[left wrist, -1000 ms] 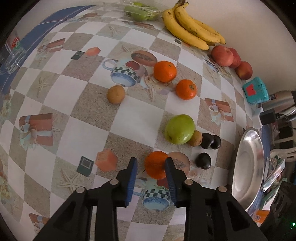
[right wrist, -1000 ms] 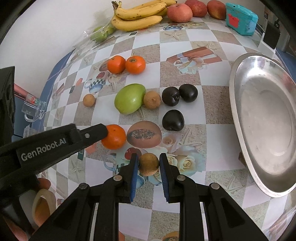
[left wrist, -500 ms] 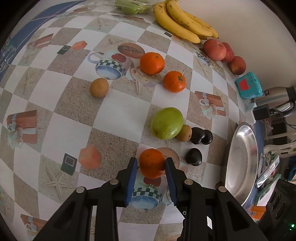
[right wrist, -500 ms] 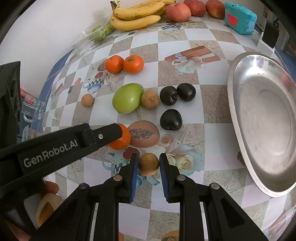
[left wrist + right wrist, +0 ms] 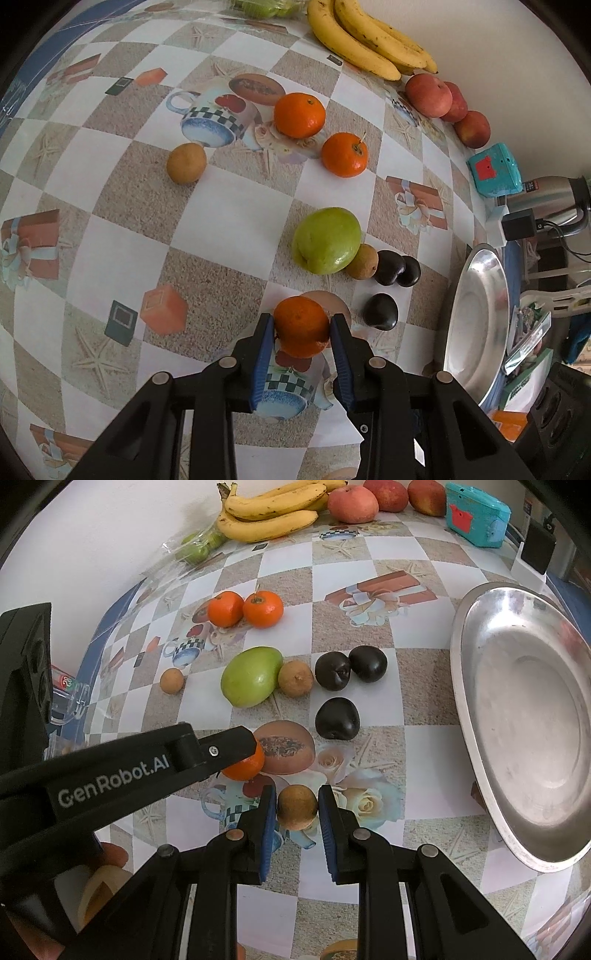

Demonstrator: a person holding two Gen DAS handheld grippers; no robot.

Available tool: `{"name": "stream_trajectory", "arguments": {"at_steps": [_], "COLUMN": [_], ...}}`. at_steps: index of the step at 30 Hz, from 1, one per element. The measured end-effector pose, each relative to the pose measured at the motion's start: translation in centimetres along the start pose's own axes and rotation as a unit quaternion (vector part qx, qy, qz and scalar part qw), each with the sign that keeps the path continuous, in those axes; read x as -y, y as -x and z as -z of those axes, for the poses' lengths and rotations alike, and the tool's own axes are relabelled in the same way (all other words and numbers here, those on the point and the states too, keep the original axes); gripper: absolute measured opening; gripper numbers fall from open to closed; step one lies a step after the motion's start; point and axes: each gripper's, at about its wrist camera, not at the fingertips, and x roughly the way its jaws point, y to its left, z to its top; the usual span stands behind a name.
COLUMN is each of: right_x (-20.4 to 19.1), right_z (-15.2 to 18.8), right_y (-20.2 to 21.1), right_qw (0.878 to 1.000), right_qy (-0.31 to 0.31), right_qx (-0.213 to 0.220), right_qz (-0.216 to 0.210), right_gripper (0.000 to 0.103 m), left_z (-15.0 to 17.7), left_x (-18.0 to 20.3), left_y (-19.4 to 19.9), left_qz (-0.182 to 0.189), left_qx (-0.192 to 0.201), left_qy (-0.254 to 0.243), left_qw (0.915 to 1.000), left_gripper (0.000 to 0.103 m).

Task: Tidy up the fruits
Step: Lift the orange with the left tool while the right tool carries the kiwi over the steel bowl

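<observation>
Both tongs clamped, angled steeply down

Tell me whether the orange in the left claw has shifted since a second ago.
Yes. In the right wrist view the orange has moved rightward and now touches the printed papaya on the tablecloth, carried by the left claw.

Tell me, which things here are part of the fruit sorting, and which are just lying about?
Part of the job:
- orange in the left fingers
- small brown fruit in the right fingers
- two oranges
- green mango
- dark plums
- bananas
- apples
- steel tray

Lying about:
- teal box
- steel flask
</observation>
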Motion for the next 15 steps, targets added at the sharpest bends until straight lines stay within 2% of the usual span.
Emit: {"name": "stream_trajectory", "arguments": {"at_steps": [15], "right_x": [-0.05], "right_z": [0.07], "right_y": [-0.09], "right_qw": [1.000], "right_qy": [-0.002], "right_qx": [-0.002], "right_qz": [0.001], "right_gripper": [0.024], "left_z": [-0.12], "left_x": [-0.12], "left_y": [-0.40], "left_qz": [0.004], "left_qx": [-0.008], "left_qy": [0.001], "left_qw": [1.0000], "left_gripper": [0.036]}}
